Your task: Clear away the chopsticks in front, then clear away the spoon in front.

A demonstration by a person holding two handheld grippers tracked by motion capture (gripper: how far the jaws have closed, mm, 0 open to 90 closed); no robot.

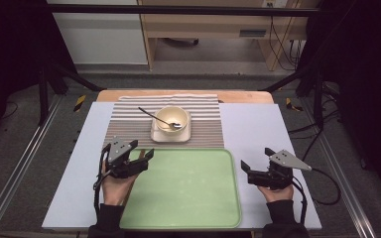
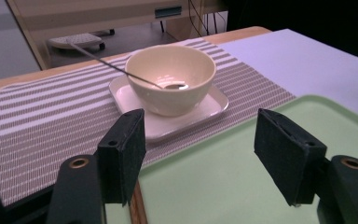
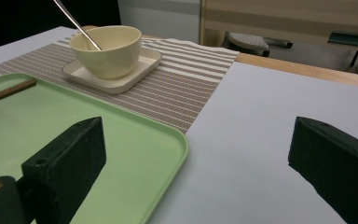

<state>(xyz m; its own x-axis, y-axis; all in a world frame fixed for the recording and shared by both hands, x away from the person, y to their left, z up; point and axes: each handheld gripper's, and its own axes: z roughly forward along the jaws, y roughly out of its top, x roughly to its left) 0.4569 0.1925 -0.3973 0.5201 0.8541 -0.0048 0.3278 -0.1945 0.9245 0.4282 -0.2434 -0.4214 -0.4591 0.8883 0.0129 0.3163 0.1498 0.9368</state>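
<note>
**Brown stick lies on the green tray, under the left tongs**

A thin brown stick (image 2: 137, 207) is seen lying flat on the green tray (image 1: 188, 198), close to the tray's left side. Its long side seems to run from the near side toward the far edge. It is found just below the left gripper (image 1: 144, 153), whose jaws are spread wide with nothing held between them. The stick is not touched by them. The right gripper (image 1: 257, 159) is kept well apart, over the bare table right of the tray, its jaws also wide and empty. So the stick is best reached by the left hand, straight down. Beyond the tray, a bowl (image 1: 172, 118) with a spoon (image 1: 151, 115) is set on a small plate (image 1: 155, 136).
</note>
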